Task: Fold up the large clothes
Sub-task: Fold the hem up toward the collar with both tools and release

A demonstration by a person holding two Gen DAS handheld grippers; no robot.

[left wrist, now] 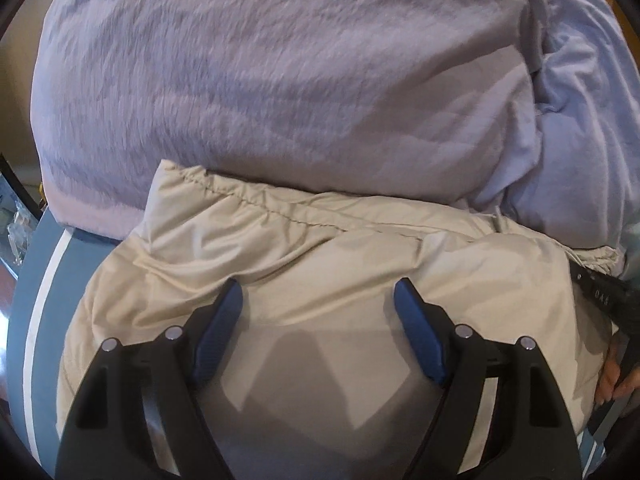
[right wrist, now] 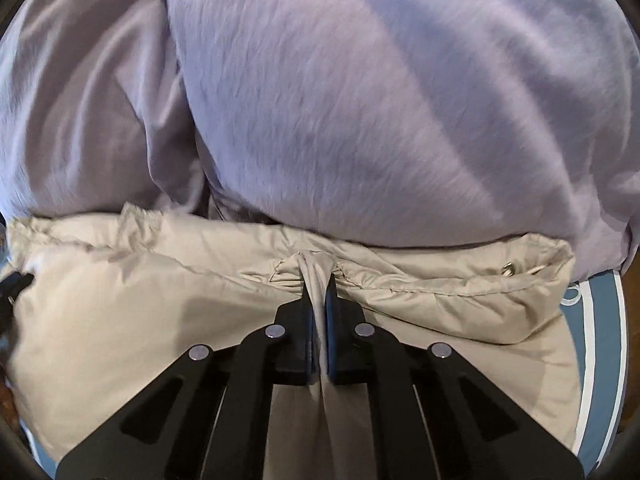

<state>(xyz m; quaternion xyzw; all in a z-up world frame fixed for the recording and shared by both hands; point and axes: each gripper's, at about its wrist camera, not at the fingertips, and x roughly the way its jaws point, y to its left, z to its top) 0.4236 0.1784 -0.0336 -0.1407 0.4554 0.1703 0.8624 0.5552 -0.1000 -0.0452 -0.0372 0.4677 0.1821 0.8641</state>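
Observation:
A beige puffy jacket [left wrist: 320,264] lies on a blue surface, its drawstring hem turned away from me. A lilac padded garment [left wrist: 260,80] lies just beyond it, touching the hem. My left gripper [left wrist: 318,294] is open, its blue pads [left wrist: 416,332] spread wide just above the beige fabric, holding nothing. In the right wrist view my right gripper [right wrist: 319,284] is shut on a pinched fold of the beige jacket [right wrist: 160,300] near its hem. The lilac garment [right wrist: 360,100] fills the upper half there. The right gripper's black body [left wrist: 612,300] shows at the right edge of the left wrist view.
The blue surface with a white stripe [left wrist: 40,320] shows at the left in the left wrist view, and at the right in the right wrist view [right wrist: 600,340]. A metal eyelet [right wrist: 508,269] sits on the jacket hem. The person's hand [left wrist: 612,376] is at the right edge.

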